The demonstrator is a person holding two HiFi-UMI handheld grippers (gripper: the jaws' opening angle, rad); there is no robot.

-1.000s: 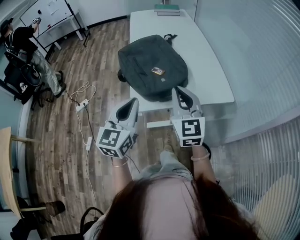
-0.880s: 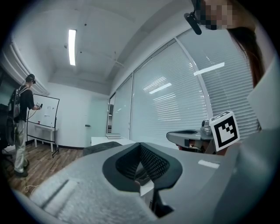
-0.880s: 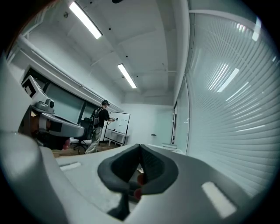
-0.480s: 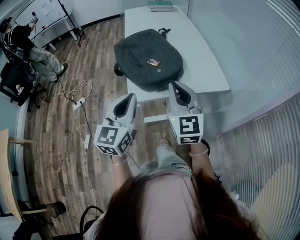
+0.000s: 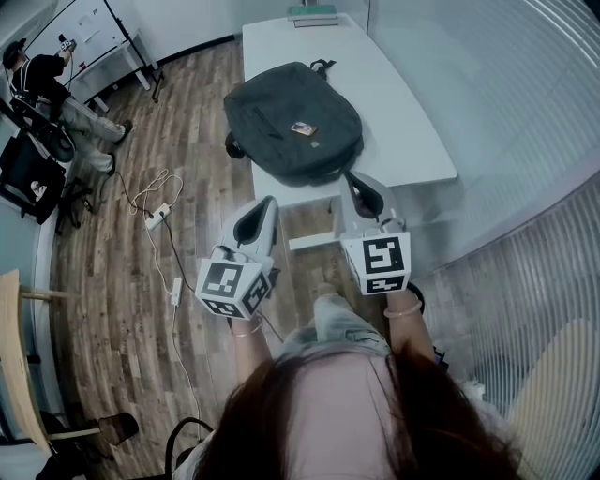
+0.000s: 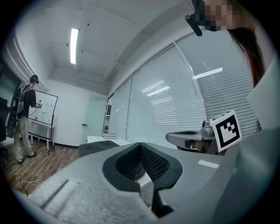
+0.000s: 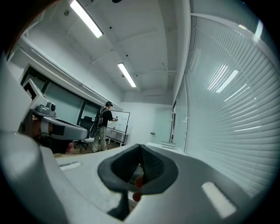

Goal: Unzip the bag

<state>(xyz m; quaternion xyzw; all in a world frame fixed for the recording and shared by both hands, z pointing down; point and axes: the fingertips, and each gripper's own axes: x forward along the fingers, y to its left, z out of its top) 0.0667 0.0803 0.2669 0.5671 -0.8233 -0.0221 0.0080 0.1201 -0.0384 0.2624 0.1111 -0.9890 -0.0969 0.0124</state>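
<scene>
A dark grey backpack (image 5: 292,131) lies flat on the near end of a white table (image 5: 412,141), with a small tag on top, and it looks zipped closed. Both grippers hang short of the table's near edge and touch nothing. My left gripper (image 5: 263,208) is shut and empty, to the left of the table end. My right gripper (image 5: 360,185) is also shut and empty, just below the bag's near edge. The left gripper view shows the closed jaws (image 6: 141,162), the bag (image 6: 97,148) beyond them, and the right gripper (image 6: 192,139). In the right gripper view the closed jaws (image 7: 140,168) hold nothing.
Books (image 5: 313,14) lie at the table's far end. A glass wall with blinds (image 5: 525,122) runs along the right. On the wooden floor to the left lie a cable and a power strip (image 5: 156,214). A person (image 5: 42,80) stands at a whiteboard at the far left.
The head view has shifted a little, so the bag and table sit slightly higher and further left. Both grippers stay shut at about the same place short of the table.
</scene>
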